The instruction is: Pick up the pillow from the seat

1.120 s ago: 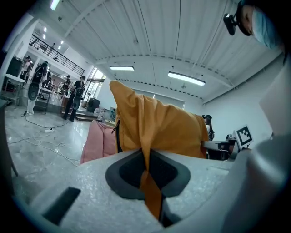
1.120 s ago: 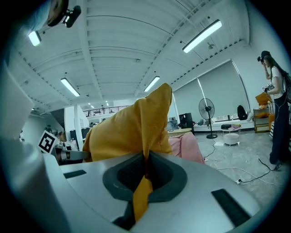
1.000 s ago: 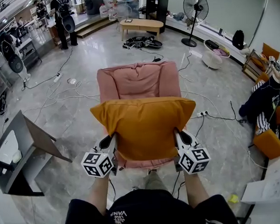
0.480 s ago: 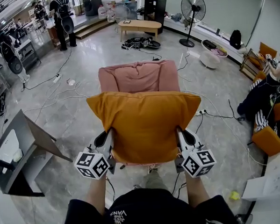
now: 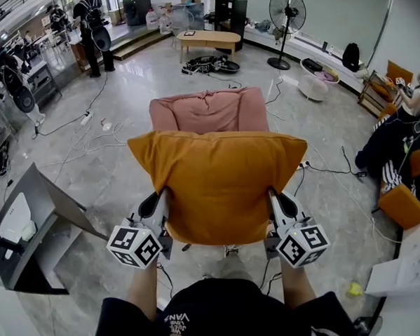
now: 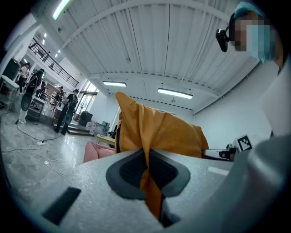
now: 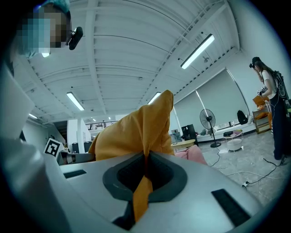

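I hold a large orange pillow up in the air in front of the pink armchair, well above its seat. My left gripper is shut on the pillow's lower left edge, and its fabric runs pinched between the dark pads. At the lower right edge my right gripper is shut the same way, with a strip of the orange cloth caught in its jaws. The pillow hides most of the chair's seat in the head view.
A grey slanted stand is at my left. Cables trail over the grey floor. A person sits at the right by orange cushions. A low wooden table and a standing fan are far behind the chair.
Both grippers have lifted the pillow higher and toward me; it has come up off the chair's seat and covers more of the chair.
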### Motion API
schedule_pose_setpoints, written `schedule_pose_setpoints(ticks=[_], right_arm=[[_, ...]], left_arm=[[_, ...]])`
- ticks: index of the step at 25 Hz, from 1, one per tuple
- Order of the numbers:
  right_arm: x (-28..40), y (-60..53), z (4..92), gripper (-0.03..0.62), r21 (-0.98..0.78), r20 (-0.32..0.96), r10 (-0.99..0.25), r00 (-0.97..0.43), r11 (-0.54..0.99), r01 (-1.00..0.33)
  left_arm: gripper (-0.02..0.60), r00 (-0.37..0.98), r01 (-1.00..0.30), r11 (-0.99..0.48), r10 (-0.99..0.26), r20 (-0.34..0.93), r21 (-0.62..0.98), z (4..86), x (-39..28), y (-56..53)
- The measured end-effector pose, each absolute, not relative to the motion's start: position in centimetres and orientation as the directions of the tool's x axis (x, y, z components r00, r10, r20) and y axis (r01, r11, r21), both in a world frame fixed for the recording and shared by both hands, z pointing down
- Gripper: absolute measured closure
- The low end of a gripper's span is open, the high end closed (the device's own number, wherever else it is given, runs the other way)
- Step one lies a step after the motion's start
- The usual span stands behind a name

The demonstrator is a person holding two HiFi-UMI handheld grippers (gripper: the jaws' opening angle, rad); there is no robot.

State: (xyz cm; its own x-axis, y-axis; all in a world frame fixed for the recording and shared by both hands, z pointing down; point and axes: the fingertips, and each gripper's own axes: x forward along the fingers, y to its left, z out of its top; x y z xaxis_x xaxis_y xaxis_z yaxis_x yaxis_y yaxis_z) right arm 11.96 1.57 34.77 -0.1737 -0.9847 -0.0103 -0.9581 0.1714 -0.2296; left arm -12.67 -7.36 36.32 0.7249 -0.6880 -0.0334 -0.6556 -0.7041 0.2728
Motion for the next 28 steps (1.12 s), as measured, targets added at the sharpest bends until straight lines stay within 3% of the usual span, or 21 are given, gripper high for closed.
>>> schedule_pose_setpoints(ticks=[28], right_arm=[[11.1, 4.2, 35.3, 0.583, -0.224, -0.002, -0.988, -0.153, 0.149, -0.963]], left_arm=[[0.557, 0.738, -0.641, -0.713, -0.674, -0.028, 0.286, 36.7, -13.4, -5.2]])
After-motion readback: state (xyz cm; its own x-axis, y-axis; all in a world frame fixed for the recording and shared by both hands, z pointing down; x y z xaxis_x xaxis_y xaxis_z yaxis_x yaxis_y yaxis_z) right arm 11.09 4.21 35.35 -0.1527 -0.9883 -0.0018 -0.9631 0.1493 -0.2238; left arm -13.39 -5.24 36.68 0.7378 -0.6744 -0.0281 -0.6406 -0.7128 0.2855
